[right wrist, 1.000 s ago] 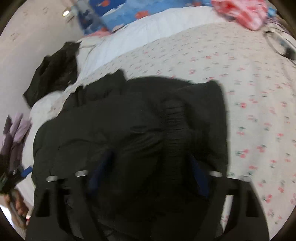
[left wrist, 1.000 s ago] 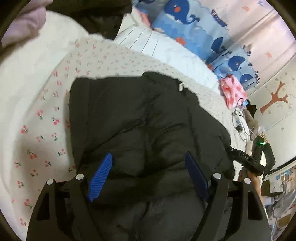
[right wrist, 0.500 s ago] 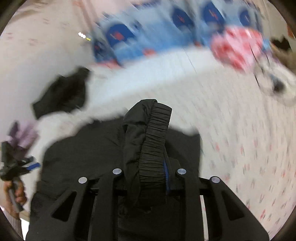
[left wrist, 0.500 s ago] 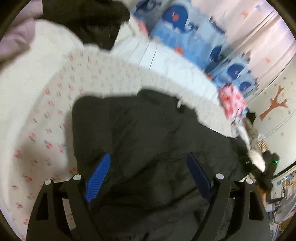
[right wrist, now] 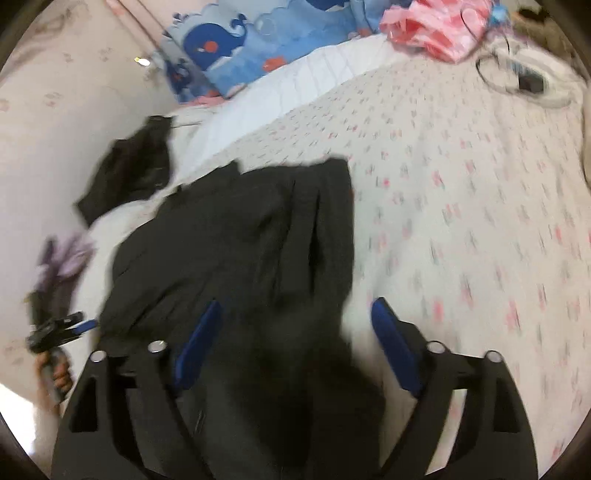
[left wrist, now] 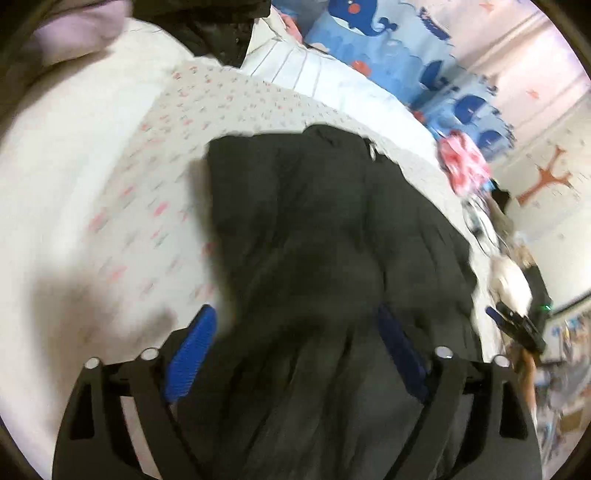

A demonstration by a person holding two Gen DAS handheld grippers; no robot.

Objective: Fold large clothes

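Note:
A large black padded jacket [left wrist: 325, 229] lies spread on the cherry-print bed sheet [left wrist: 155, 192]. It also shows in the right wrist view [right wrist: 240, 236]. My left gripper [left wrist: 295, 354] is open and hovers over the jacket's near part, blue pads wide apart. My right gripper [right wrist: 295, 343] is open and empty over the jacket's right near edge; the sleeve lies on the jacket. The right gripper shows small at the right edge of the left wrist view [left wrist: 513, 325], and the left gripper at the left edge of the right wrist view [right wrist: 55, 330].
Blue whale-print pillows [right wrist: 258, 40] and a white striped quilt [left wrist: 332, 81] lie at the bed's head. Another black garment [right wrist: 129, 166] and a lilac cloth [left wrist: 81, 29] sit to the left. A pink bundle [right wrist: 436, 29] and a cable [right wrist: 517, 77] lie at the far right.
My right gripper closed on the jacket's ribbed sleeve cuff and lifted it, then opened; the sleeve now lies on the jacket. My left gripper stayed open and shifted slightly.

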